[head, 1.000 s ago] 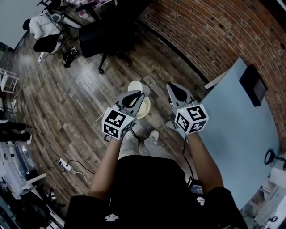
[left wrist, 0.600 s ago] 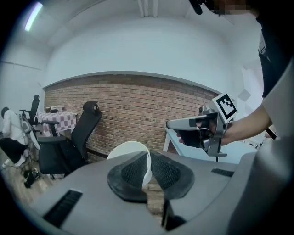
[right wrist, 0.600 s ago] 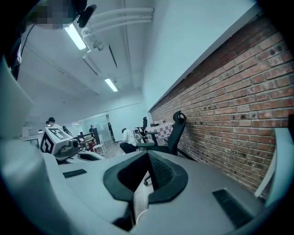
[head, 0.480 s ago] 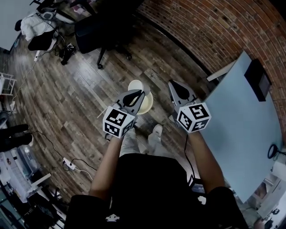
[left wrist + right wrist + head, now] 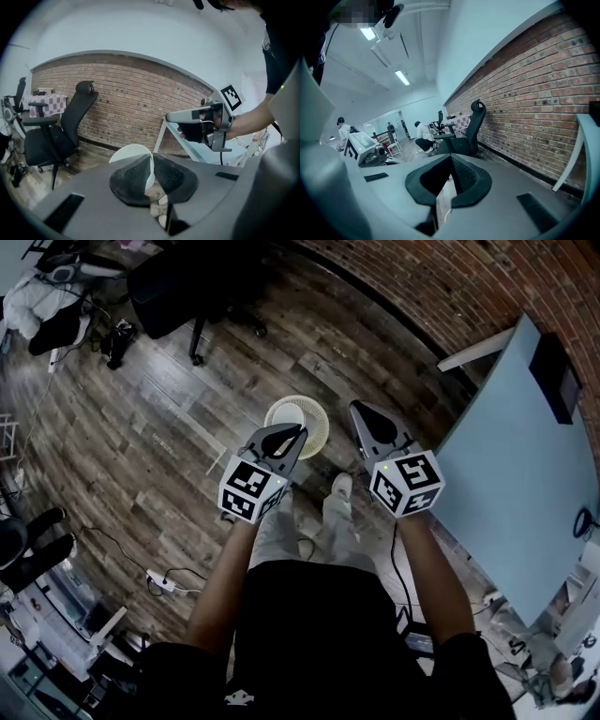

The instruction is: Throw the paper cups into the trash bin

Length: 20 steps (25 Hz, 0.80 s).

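One paper cup in the left claw, over a round bin.

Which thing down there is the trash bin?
From the brick wall and pale table, drop to the wooden floor ahead of the person's shoes. The trash bin sits there under the paper cup in the left gripper: the floor's only round, cream tub.

White paper cup at the left gripper, black-and-white square-pattern marker cubes on both, red-brown brick wall ahead, pale blue table beside the right gripper, dark streaky wood floor.
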{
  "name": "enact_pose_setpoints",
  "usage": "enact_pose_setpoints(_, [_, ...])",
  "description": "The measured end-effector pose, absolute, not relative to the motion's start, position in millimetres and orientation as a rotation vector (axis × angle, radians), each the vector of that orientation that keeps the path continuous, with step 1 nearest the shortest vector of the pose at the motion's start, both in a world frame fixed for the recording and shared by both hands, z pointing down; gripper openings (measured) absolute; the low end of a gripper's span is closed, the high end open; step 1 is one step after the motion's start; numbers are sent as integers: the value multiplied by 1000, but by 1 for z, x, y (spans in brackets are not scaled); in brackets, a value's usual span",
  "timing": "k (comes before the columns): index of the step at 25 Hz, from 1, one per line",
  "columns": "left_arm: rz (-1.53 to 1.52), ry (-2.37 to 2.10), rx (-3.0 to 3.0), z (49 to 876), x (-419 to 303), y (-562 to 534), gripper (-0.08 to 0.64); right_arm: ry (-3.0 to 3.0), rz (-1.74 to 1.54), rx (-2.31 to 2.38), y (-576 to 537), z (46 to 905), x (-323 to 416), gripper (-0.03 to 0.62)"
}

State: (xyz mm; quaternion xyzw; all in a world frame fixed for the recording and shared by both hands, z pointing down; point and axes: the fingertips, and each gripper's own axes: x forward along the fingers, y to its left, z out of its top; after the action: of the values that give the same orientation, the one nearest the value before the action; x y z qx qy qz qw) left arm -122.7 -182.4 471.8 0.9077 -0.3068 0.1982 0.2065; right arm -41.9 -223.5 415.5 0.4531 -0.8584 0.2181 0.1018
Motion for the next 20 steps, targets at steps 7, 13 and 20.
enact_pose_setpoints(7, [632,-670,2526,533,-128,-182,28,-2430,757,1355,-210,481,-65,3])
enact_pose_setpoints(13, [696,-492,2503,585,-129,-177,28,-2315,893,1430,-194,540,-74,3])
enact_pose_setpoints(20, [775,-322,2498,655,-124,-174,28,-2190,1019,1531,-178,606,-65,2])
